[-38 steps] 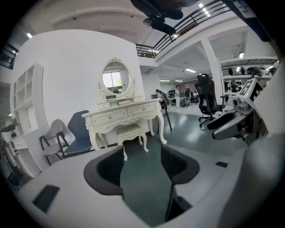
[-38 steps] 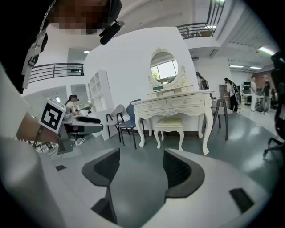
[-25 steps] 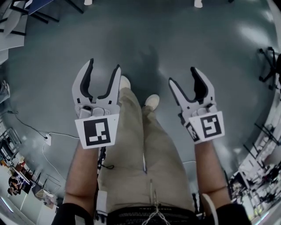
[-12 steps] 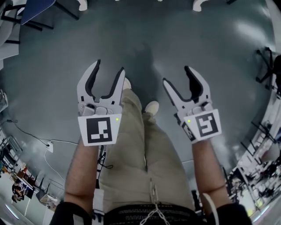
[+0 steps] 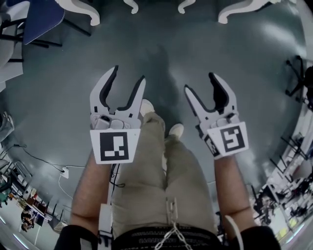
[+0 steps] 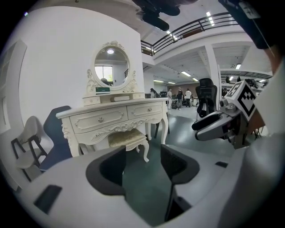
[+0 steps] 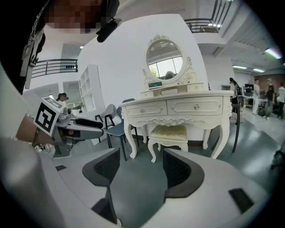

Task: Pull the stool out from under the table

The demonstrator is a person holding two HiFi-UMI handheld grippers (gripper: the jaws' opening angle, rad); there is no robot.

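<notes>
A cream stool [image 7: 171, 132] with a padded seat stands tucked under a white dressing table [image 7: 178, 107] with an oval mirror. The left gripper view shows the same stool [image 6: 127, 138] under the table [image 6: 111, 116], some way ahead. In the head view only the curved stool legs [image 5: 131, 6] and table legs [image 5: 80, 10] show at the top edge. My left gripper [image 5: 127, 73] and right gripper [image 5: 201, 82] are held out side by side over the grey floor. Both are open and empty, well short of the stool.
A blue chair [image 7: 116, 127] stands left of the table, with a grey chair [image 6: 29, 133] beside it. A black office chair [image 6: 205, 95] and people stand far off to the right. A cable and socket [image 5: 65, 171] lie on the floor at my left.
The view has moved forward: the table and stool legs have come further into the top of the head view. Both grippers stay open and level.
</notes>
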